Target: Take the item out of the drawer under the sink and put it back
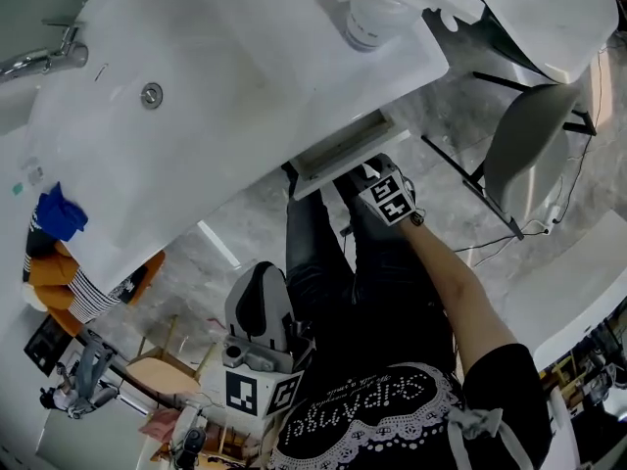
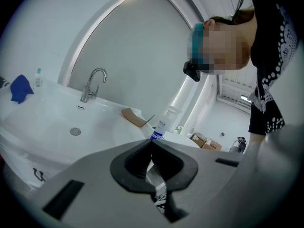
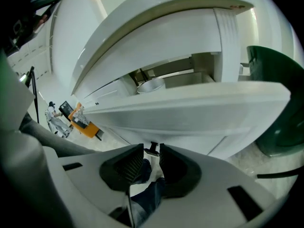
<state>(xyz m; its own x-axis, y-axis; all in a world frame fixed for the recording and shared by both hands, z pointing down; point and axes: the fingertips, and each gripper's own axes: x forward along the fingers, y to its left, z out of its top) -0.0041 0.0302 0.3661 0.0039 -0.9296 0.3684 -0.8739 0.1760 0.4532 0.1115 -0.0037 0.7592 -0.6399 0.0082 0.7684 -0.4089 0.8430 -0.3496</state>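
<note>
Right gripper, jaws apart and empty, faces the part-open drawer. The left gripper has its jaws closed on nothing. Next is probably reaching inside.

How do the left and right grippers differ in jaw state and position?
The left gripper has its jaws together; the right gripper has them apart. The right gripper is up at the open drawer; the left gripper sits back by the person's legs. Both hold nothing.
</note>
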